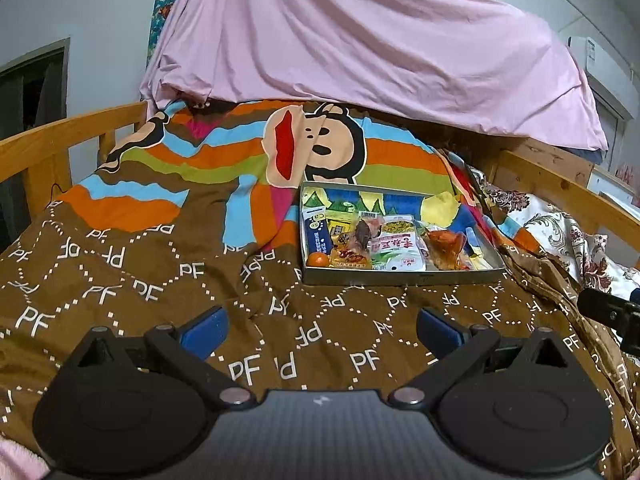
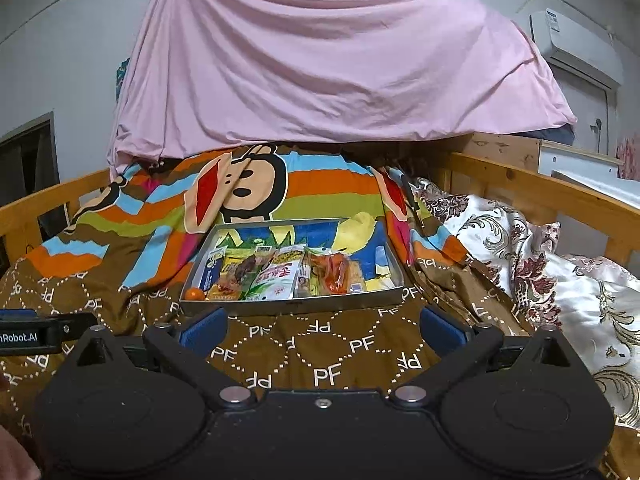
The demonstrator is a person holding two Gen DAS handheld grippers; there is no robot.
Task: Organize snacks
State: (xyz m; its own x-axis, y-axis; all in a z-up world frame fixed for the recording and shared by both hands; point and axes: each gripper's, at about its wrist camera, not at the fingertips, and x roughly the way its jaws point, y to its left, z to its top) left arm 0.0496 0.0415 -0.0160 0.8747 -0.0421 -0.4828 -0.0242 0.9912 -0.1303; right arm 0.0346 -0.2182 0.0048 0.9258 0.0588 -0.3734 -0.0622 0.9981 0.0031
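Snack packets fill the near half of a shallow metal tray (image 2: 294, 306) that rests on a brown quilt (image 2: 320, 360) printed with white "PF" letters, spread over a wooden-railed bed (image 2: 520, 188). Inside the tray, a small orange (image 2: 195, 294) sits in the near left corner, a blue-and-white packet (image 2: 211, 270) leans beside it, a white packet with red characters (image 2: 280, 280) lies in the middle, and a clear packet holding something orange-red (image 2: 335, 276) lies to its right; the packets overlap one another. The tray floor shows a colourful cartoon print. The right gripper (image 2: 320, 326) hovers low over the quilt just short of the tray's near wall, its blue-padded fingers spread wide with nothing between them. The left gripper (image 1: 320, 326) hangs farther back and to the left of the tray, its fingers likewise wide apart and empty. Behind the tray lies a striped blanket with a cartoon monkey face (image 2: 240, 188), and a pink sheet (image 2: 320, 80) is draped above it
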